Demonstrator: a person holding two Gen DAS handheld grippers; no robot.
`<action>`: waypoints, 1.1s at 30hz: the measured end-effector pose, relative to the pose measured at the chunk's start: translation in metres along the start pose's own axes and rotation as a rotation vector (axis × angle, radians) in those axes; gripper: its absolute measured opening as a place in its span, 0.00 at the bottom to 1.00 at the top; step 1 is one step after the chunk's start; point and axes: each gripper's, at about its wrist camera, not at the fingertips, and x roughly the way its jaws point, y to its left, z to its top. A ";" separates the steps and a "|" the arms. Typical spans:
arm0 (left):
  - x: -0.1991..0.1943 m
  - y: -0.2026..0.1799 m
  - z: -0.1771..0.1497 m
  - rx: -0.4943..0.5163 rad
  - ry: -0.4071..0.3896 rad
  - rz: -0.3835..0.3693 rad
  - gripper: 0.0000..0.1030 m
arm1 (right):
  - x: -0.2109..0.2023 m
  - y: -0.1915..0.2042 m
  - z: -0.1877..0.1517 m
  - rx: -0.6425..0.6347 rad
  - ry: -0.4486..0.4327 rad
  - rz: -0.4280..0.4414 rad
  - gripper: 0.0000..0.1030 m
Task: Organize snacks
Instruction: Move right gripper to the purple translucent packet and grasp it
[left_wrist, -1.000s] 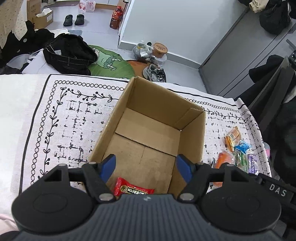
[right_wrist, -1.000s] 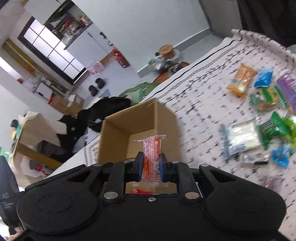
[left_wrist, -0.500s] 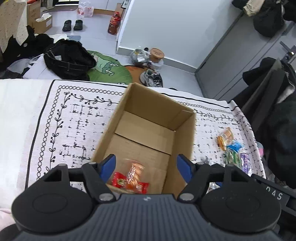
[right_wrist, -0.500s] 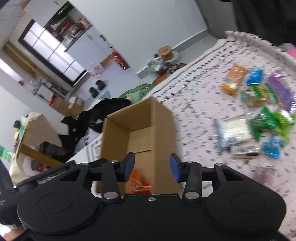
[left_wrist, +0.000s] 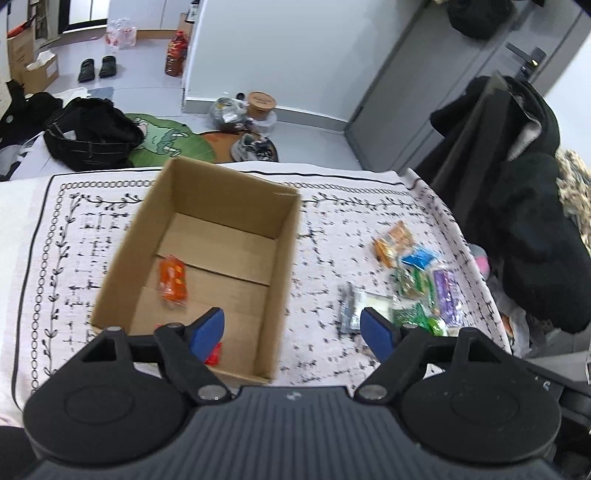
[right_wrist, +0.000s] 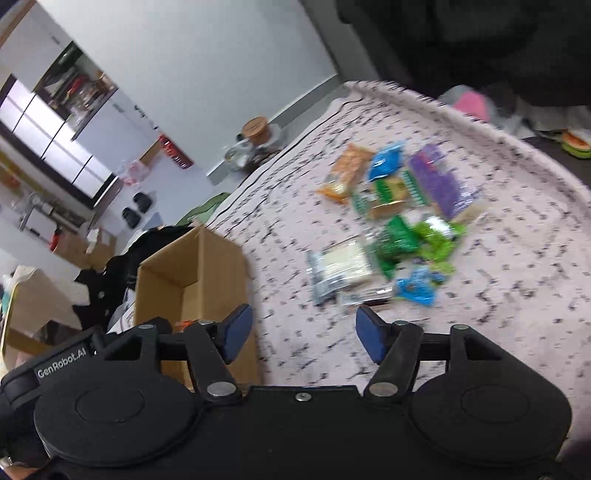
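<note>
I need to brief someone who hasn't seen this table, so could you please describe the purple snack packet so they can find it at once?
Start at the open cardboard box on the patterned cloth, then look to the cluster of loose snack packets beside it. The purple packet lies on the cluster's side farthest from the box, and it is the only purple one among orange, blue and green wrappers.

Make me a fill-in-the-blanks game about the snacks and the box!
1. The orange snack lies inside the cardboard ____.
2. The pile of snacks lies on the ____, outside the box.
3. Between the pads of the right claw there is ____.
4. The purple snack is in the ____, not in the box.

Missing words: box; cloth; nothing; pile
</note>
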 end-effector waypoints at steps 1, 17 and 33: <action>0.000 -0.004 -0.001 0.002 0.002 -0.001 0.78 | -0.003 -0.004 0.002 0.004 -0.003 -0.010 0.63; 0.013 -0.061 -0.022 0.055 0.042 -0.008 0.78 | -0.023 -0.064 0.023 0.101 -0.014 -0.083 0.75; 0.062 -0.081 -0.039 0.100 0.090 -0.004 0.78 | 0.025 -0.086 0.001 0.191 0.089 -0.103 0.75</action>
